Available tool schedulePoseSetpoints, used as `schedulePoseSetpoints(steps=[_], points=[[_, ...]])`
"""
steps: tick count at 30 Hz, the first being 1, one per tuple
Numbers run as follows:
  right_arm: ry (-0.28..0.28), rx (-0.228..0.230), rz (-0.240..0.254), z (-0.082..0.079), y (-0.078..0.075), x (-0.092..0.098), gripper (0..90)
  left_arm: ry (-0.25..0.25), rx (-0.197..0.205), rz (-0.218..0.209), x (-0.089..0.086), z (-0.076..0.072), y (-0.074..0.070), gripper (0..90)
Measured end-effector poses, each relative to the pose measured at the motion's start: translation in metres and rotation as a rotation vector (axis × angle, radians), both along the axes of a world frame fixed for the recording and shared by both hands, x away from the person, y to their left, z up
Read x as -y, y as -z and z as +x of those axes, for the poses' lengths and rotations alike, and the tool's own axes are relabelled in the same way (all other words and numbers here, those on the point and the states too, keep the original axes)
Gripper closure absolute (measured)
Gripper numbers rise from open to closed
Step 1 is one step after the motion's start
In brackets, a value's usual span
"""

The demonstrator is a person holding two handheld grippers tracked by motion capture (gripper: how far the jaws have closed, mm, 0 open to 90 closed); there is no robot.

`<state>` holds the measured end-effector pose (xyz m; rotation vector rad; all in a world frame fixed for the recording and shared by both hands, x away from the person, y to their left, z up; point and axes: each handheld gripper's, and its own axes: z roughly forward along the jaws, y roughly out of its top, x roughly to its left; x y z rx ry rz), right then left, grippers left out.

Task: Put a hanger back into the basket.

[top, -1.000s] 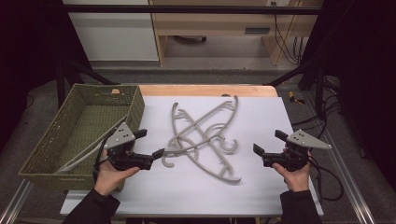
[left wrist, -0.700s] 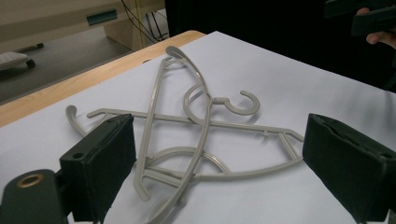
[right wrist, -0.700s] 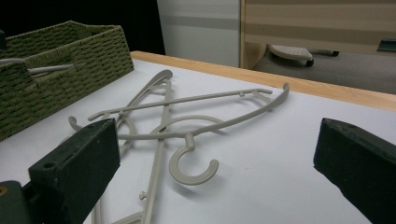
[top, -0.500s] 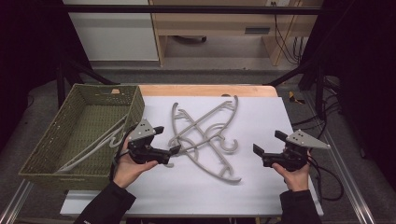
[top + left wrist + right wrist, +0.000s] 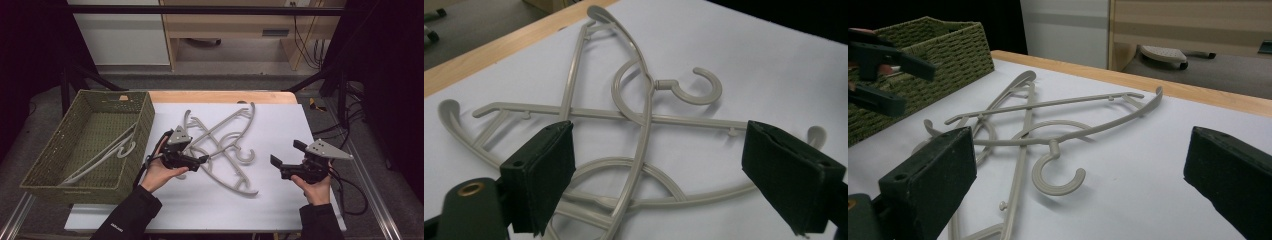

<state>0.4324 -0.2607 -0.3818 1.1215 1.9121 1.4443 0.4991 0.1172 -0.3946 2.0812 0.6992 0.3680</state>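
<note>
Hangers [image 5: 220,145], two grey plastic ones crossed over each other, lie on the white table [image 5: 280,210] in front of the person, one hook tucked through the frame of the other. Nearest, the left gripper [image 5: 197,161] reaches their left edge; its jaws have just been closing a little but stand wide apart, with the crossing bars between them and no pad touching yet. A likely slip: a bite at the crossing could catch both hangers, or lift one and drag its tangled partner across the table. The right gripper [image 5: 276,162] waits off to the side, jaws spread, holding nothing. Farther left, a third hanger [image 5: 107,155] lies in the green woven basket [image 5: 50,150]. No brand, label or writing can be read anywhere.
</note>
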Motion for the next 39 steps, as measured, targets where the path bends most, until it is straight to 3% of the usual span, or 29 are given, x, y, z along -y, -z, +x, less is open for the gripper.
schedulePoseSetpoints(steps=[19, 27, 39], points=[[-0.010, 0.001, 0.007, 0.001, 0.000, 0.000, 0.7, 0.051, -0.115, 0.164, 0.042, 0.042, 0.046, 30.5], [-0.011, -0.002, 0.007, 0.001, 0.000, -0.001, 0.7, 0.074, -0.157, 0.194, 0.054, 0.053, 0.064, 45.9], [-0.015, 0.000, 0.009, 0.001, 0.000, 0.000, 0.7, 0.071, -0.181, 0.210, 0.064, 0.061, 0.072, 73.3]])
